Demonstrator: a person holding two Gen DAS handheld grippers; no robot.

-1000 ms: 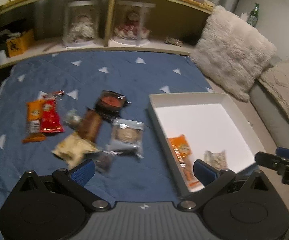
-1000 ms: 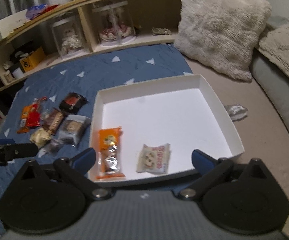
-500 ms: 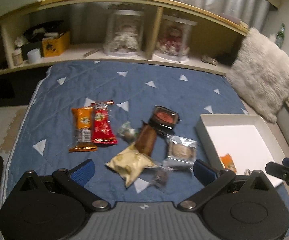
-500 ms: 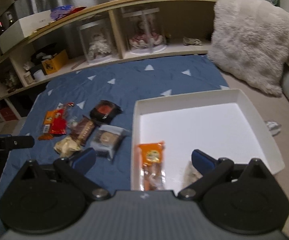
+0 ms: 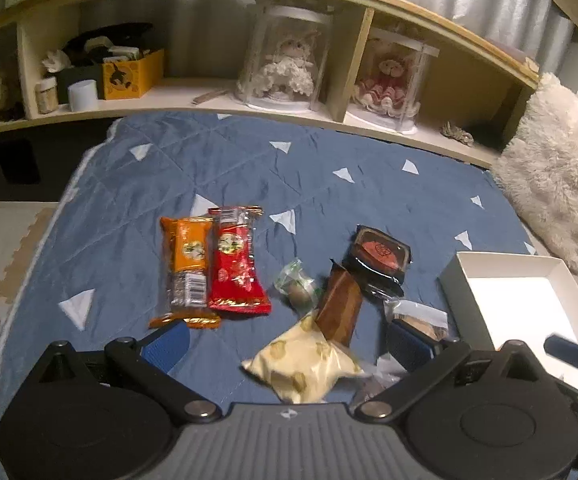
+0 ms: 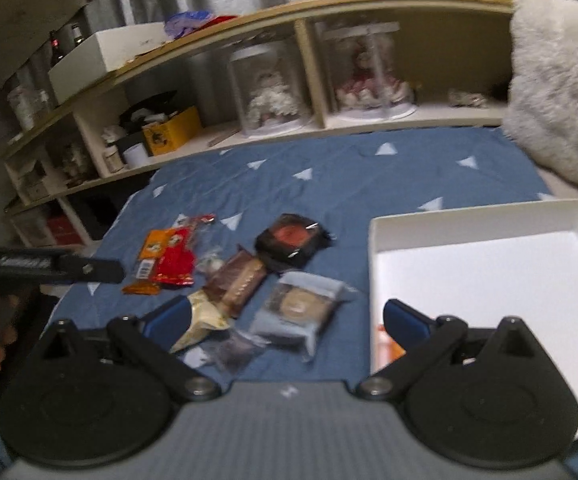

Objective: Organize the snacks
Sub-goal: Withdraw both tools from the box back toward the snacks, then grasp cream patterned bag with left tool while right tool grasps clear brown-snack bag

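Observation:
Several snack packs lie on a blue quilt: an orange bar, a red pack, a brown pack, a black tray snack, a pale yellow bag and a clear-wrapped cookie. A white box stands at the right, with an orange pack showing at its near edge. My left gripper is open and empty above the yellow bag. My right gripper is open and empty above the cookie and the box's left wall.
A wooden shelf with two doll cases, a yellow box and jars runs behind the quilt. A fluffy white pillow lies at the right. Foam floor mats are left of the quilt.
Both grippers have swung left, away from the white box and toward the snack pile. The box has slid to the right edge of both views. Both stay open.

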